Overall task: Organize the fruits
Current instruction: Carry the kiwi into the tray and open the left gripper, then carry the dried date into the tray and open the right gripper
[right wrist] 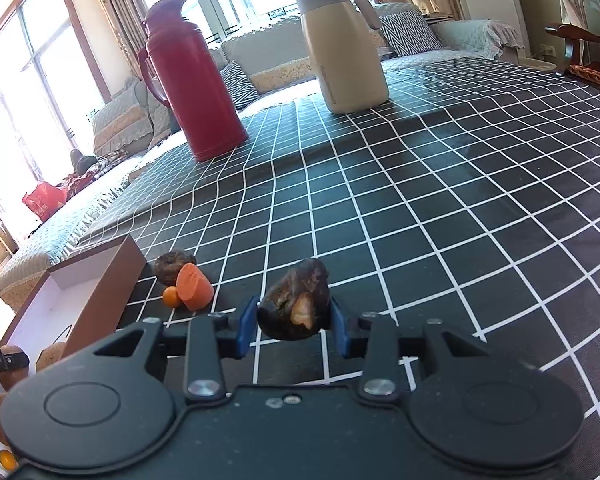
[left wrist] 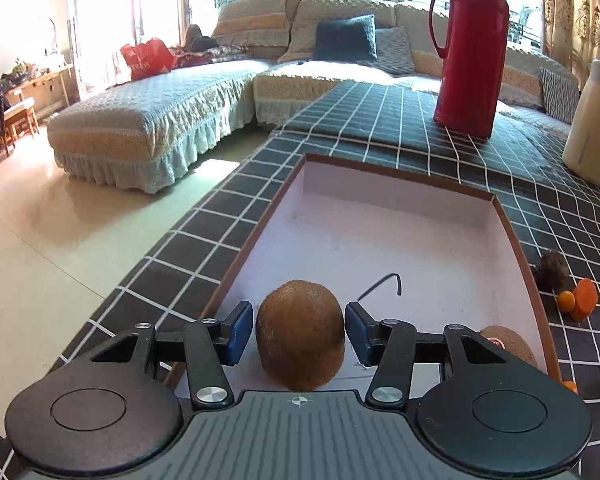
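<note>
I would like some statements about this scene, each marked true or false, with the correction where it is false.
1. The left tool has a fuzzy brown kiwi between its blue pads. True.
2. The red thermos flask lies on its side. False: it stands upright on the checked tablecloth.
3. The right tool holds a dark wrinkled fruit. True.
4. The cream jug stands inside the shallow brown-rimmed box. False: it stands on the cloth, outside the box.
5. An orange carrot piece lies outside the box. True.
</note>
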### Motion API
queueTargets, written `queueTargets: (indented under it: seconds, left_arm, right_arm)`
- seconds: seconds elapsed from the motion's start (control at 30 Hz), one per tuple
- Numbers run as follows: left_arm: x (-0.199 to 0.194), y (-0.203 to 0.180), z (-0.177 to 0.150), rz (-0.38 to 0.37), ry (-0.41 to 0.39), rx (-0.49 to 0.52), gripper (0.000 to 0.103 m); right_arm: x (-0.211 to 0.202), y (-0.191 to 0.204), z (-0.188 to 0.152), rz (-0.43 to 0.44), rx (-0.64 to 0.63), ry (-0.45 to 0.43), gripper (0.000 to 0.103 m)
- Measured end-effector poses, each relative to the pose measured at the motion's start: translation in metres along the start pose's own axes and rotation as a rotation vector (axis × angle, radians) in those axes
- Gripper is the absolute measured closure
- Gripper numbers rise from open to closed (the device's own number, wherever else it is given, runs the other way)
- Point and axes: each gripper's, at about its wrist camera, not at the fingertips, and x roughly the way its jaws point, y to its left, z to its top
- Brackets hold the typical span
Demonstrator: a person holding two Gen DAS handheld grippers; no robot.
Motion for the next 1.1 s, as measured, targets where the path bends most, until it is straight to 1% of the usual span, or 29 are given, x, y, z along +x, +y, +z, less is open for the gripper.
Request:
queueTargets:
  seconds: [0.07, 0.2, 0.23, 0.3, 0.33, 0.4, 0.53, 0.6, 0.67, 0.77, 0.9, 1.1]
  left_arm:
    - [-0.005, 0.002, -0.001, 0.002, -0.010, -0.005, 0.051]
    - [-0.018, 0.010, -0.007, -0.019, -0.016, -0.041, 0.051]
    - [-0.023, 0.012, -0.008, -0.027, -0.025, -0.051, 0.049]
    - [-0.031, 0.015, -0.012, -0.036, -0.045, -0.061, 0.036]
    - [-0.036, 0.015, -0.015, -0.028, -0.055, -0.064, 0.027]
    - [-0.046, 0.017, -0.023, -0.013, -0.074, -0.055, 0.026]
    - [-0.060, 0.021, -0.036, -0.022, -0.064, -0.054, 0.024]
    - [-0.062, 0.023, -0.041, -0.021, -0.057, -0.048, 0.020]
    - [-0.067, 0.024, -0.046, 0.002, -0.062, -0.029, 0.012]
    - [-0.071, 0.026, -0.049, 0.040, -0.070, 0.000, 0.009]
    - [-0.072, 0.034, -0.052, 0.067, -0.053, 0.007, 0.009]
    - [-0.080, 0.044, -0.059, 0.064, -0.050, 0.003, 0.009]
  right_arm:
    - [0.000, 0.000, 0.000, 0.000, 0.001, 0.000, 0.066]
    - [-0.002, 0.000, 0.000, 0.005, 0.007, -0.002, 0.066]
    - [-0.002, 0.001, 0.000, 0.007, 0.005, -0.004, 0.066]
    - [-0.004, 0.004, 0.000, 0.016, -0.005, -0.009, 0.066]
    - [-0.005, 0.006, 0.000, 0.022, -0.010, -0.012, 0.066]
    - [-0.009, 0.012, 0.000, 0.044, -0.022, -0.018, 0.066]
    - [-0.015, 0.030, 0.000, 0.106, -0.047, -0.029, 0.066]
    - [-0.017, 0.041, -0.001, 0.138, -0.071, -0.029, 0.066]
    - [-0.019, 0.052, -0.004, 0.169, -0.096, -0.026, 0.066]
    - [-0.020, 0.069, -0.007, 0.215, -0.129, -0.017, 0.066]
    - [-0.021, 0.094, -0.012, 0.283, -0.180, -0.003, 0.066]
    - [-0.022, 0.133, -0.026, 0.383, -0.286, 0.016, 0.066]
